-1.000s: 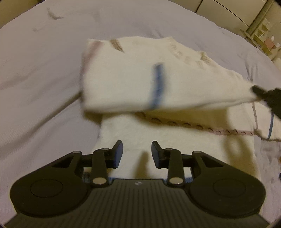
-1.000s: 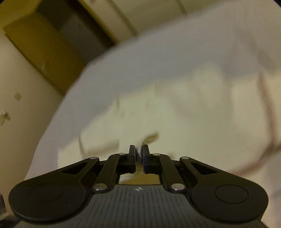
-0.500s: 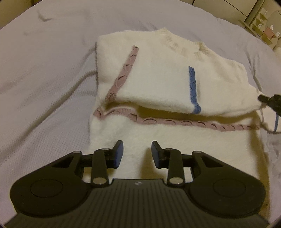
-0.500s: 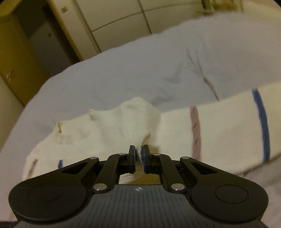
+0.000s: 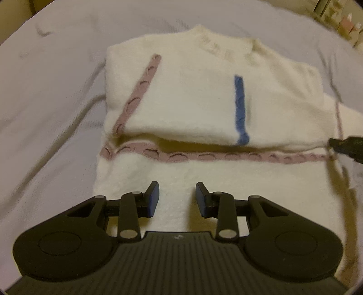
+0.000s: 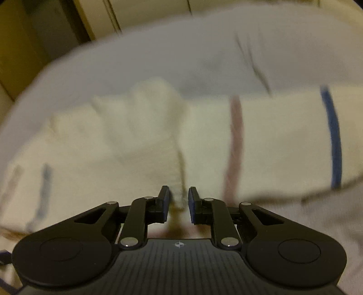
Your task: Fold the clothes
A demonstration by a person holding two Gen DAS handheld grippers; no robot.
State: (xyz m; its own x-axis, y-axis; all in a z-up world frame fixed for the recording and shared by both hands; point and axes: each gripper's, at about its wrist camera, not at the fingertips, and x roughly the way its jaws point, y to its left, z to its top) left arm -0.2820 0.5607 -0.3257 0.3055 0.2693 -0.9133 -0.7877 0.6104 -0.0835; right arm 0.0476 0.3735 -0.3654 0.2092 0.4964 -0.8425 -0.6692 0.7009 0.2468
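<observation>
Before me a bed (image 5: 56, 95) spreads wide under a pale lilac sheet (image 6: 181, 59), creased here and there. Past its far edge I see cream cupboard doors (image 6: 145, 13) and a dark brown wooden panel (image 6: 25, 43). Beyond the far right corner stands a blurred shelf (image 5: 340, 20). The light is dim, yellowish.

We see a bed (image 5: 56, 95) under a wrinkled lavender sheet, a cream sweater (image 5: 195, 106) with mauve and blue stripes lying folded mid-bed.
</observation>
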